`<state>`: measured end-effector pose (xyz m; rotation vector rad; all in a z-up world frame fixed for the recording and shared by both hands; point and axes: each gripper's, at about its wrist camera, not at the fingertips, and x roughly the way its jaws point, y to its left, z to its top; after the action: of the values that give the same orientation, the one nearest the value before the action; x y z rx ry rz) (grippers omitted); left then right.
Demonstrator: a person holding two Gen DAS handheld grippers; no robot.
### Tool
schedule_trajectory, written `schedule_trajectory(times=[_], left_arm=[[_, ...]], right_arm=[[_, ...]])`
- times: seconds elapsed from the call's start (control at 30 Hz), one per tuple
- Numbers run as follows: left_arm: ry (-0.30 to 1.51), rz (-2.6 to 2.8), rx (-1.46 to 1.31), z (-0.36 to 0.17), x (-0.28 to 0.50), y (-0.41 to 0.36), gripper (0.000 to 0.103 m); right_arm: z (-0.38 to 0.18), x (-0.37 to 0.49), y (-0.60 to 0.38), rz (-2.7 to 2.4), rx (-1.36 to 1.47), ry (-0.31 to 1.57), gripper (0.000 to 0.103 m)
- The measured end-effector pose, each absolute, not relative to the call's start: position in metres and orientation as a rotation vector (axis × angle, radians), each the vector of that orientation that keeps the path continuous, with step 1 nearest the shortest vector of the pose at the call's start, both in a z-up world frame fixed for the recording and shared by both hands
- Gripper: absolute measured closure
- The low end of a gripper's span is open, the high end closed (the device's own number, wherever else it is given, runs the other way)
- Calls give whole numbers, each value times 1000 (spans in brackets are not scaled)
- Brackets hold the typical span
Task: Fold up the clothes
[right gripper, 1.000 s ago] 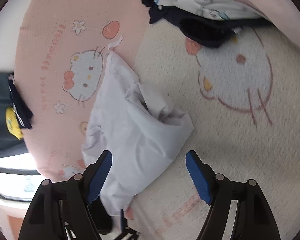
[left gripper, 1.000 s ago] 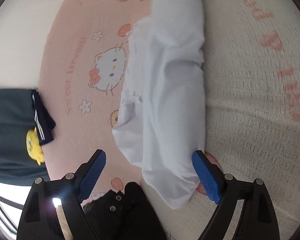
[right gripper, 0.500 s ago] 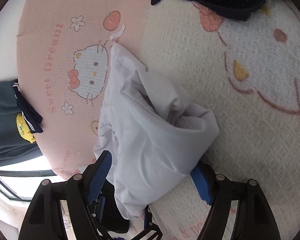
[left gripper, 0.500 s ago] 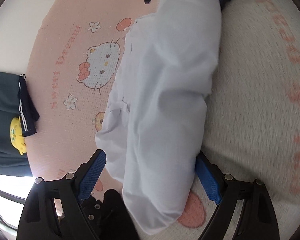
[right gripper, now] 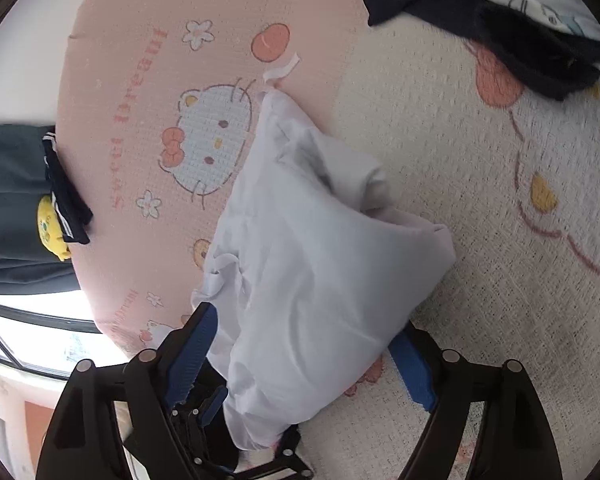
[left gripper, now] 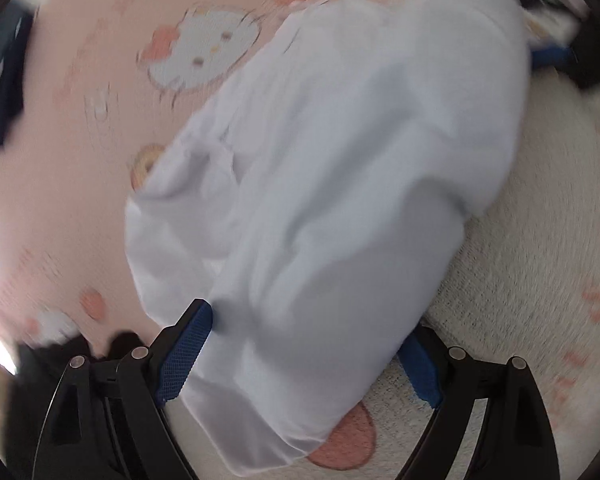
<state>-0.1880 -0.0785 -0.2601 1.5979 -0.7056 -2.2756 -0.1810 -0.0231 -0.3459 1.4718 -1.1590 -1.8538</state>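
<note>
Pink-and-cream blanket (right gripper: 480,208) carries the shirt (right gripper: 312,264), a rumpled white heap whose long axis runs away from both grippers. Left gripper (left gripper: 304,354) and right gripper (right gripper: 300,356) each straddle its near end, jaws spread wide, neither nearer.

We see soft, even daylight in both views, no hard shadows. Left wrist view heavily motion-blurred: blanket (left gripper: 80,184) print smeared, white cloth (left gripper: 340,200) folds soft, blown-out glare at lower left edge. Right wrist view sharp at centre; we read weave of blanket (right gripper: 480,320) clearly. Window (right gripper: 40,344) at lower left overexposed, main light source. Fisheye bends edges; dark vignette rings both frames. Faint shade under cloth (right gripper: 320,272) folds.
</note>
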Motion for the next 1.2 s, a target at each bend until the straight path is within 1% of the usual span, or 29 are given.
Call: schedule_trajectory(times=[0.1, 0.2, 0.23, 0.27, 0.3, 0.33, 0.37, 0.4, 0.43, 0.47, 0.5, 0.53, 0.57, 0.63, 0.73, 0.97, 1.2], left_arm=[[-628, -2300, 1598, -261, -184, -80, 16], [-598, -2290, 1586, -260, -182, -76, 21], [-611, -2276, 1575, -261, -181, -71, 26], [-687, -2263, 1558, -263, -179, -62, 35], [-768, -2249, 1539, -266, -177, -53, 40], [-848, -2233, 1518, -268, -174, -44, 52], [-1016, -2194, 1482, -277, -171, -29, 59], [-1140, -2154, 1449, -285, -168, -18, 64], [-1180, -2134, 1443, -291, -167, -12, 75], [-1214, -2116, 1438, -296, -165, -6, 79], [-1193, -2116, 1438, -296, -166, -6, 79], [-1163, -2117, 1455, -295, -168, -8, 79], [-1133, -2119, 1473, -293, -171, -9, 79], [-1074, -2118, 1517, -289, -176, -11, 79], [-995, -2128, 1574, -284, -181, -16, 79], [-643, -2226, 1712, -264, -193, -43, 77], [-348, -2290, 1826, -241, -190, -52, 77]], right_arm=[[-348, -180, -26, -1869, 1473, -1159, 16], [-349, -178, -28, -1886, 1471, -1158, 16], [-350, -177, -28, -1892, 1470, -1158, 16], [-350, -177, -29, -1898, 1469, -1157, 16], [-350, -176, -30, -1904, 1468, -1157, 17], [-351, -176, -30, -1909, 1468, -1156, 18], [-351, -175, -31, -1915, 1467, -1156, 20], [-352, -174, -31, -1921, 1466, -1155, 28], [-352, -174, -32, -1927, 1465, -1155, 34], [-356, -172, -28, -1929, 1475, -1184, 47], [-361, -169, -20, -1920, 1486, -1225, 54], [-365, -167, -13, -1905, 1495, -1258, 66], [-369, -167, -10, -1888, 1502, -1275, 73], [-372, -169, -8, -1868, 1511, -1287, 73], [-365, -171, -15, -1918, 1515, -1213, 74], [-348, -166, -18, -1975, 1537, -1099, 74], [-316, -152, -20, -2101, 1449, -888, 75]])
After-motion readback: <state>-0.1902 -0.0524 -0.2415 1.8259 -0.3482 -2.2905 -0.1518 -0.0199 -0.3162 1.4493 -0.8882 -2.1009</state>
